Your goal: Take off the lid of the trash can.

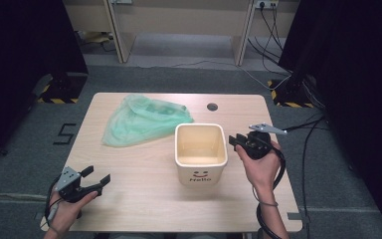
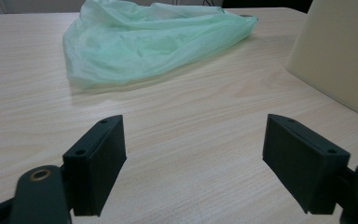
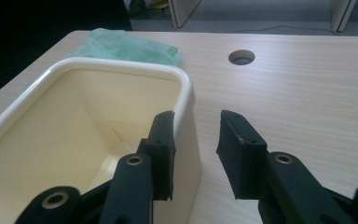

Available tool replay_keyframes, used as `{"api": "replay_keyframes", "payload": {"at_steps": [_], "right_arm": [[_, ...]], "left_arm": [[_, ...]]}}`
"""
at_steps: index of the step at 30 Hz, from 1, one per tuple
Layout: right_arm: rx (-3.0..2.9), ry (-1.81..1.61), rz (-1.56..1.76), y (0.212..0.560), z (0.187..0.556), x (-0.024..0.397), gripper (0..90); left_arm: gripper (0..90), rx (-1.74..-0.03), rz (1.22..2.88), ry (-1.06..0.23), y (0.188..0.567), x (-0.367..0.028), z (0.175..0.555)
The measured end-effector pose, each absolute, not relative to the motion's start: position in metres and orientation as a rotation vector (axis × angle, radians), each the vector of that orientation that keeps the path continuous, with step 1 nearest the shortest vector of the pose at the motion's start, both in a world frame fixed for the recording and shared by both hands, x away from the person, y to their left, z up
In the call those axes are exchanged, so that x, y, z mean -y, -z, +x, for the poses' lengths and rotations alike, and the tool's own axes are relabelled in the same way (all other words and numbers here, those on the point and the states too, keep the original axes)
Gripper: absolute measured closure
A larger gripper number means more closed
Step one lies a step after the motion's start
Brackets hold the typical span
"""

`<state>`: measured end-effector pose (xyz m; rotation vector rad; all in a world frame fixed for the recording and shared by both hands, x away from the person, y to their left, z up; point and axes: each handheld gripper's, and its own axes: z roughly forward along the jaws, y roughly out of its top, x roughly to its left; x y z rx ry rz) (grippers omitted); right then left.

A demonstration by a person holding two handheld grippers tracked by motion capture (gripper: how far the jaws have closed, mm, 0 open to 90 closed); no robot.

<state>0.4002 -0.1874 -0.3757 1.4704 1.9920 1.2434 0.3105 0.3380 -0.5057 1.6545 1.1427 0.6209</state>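
Observation:
A cream square bin (image 1: 201,172) with a red smiley and "Hello" on its front stands upright and empty near the table's middle. A crumpled pale green plastic bag (image 1: 142,119) lies flat behind it to the left. My right gripper (image 1: 238,142) hovers just off the bin's right rim, jaws open and empty. In the right gripper view the right gripper (image 3: 196,126) looks down along the bin (image 3: 121,65) wall, with the bag (image 3: 121,46) beyond. My left gripper (image 1: 95,178) rests open and empty at the front left. Ahead of the left gripper (image 2: 193,135) lie the bag (image 2: 144,42) and the bin (image 2: 340,51).
The wooden table (image 1: 144,199) has a round cable hole (image 1: 212,106) behind the bin, the same hole (image 3: 241,57) appearing in the right gripper view. Dark curtains flank both sides. Cables run over the floor at the right, past the table's edge.

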Motion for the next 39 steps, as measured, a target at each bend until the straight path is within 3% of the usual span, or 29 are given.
{"api": "replay_keyframes", "payload": {"at_steps": [13,39], "right_arm": [[-2.043,-1.191,1.502,0.384,0.419,0.166,67.2],[-1.893,-0.874,1.556,0.388,0.419,0.125,81.7]], "left_arm": [[20.4,-1.140,1.657,-0.617,0.506,-0.337,0.310],[20.7,-1.122,1.681,-0.624,0.506,-0.334,0.310]]}}
